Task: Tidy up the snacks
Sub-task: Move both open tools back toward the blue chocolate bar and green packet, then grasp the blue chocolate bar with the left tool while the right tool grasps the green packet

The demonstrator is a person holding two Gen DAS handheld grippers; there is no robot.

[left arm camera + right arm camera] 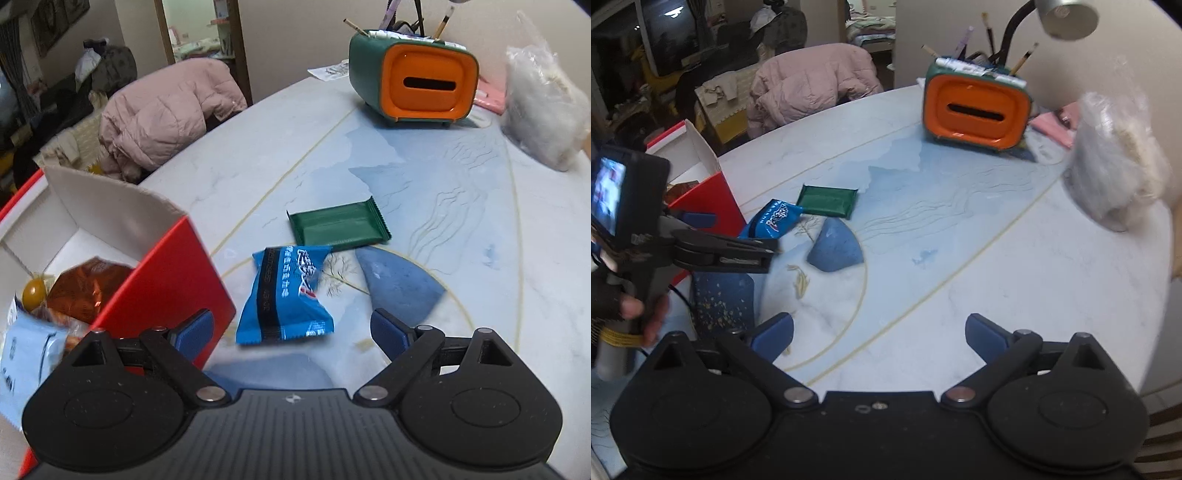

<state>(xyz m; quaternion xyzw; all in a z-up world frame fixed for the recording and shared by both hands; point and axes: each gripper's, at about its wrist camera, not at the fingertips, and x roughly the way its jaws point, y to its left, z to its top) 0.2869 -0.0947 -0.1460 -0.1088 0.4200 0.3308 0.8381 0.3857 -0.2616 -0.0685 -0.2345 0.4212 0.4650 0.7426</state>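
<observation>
Your left gripper [291, 328] is spread wide, empty, over the crinkly blue snack packet [286, 293] just beside the red cardboard box [173, 280]. Your right gripper [879, 332] is equally wide, empty.

A green and orange holder [413, 77] with brushes and pens in it stands on the bench [480, 295] at 1 o'clock. Just to its right lies something pink [489, 96], maybe a folder. A clear bag [543, 107] of pale stuff sits at 2 o'clock. A pink puffy coat [166, 114] hangs past the bench edge at 11 o'clock.
</observation>
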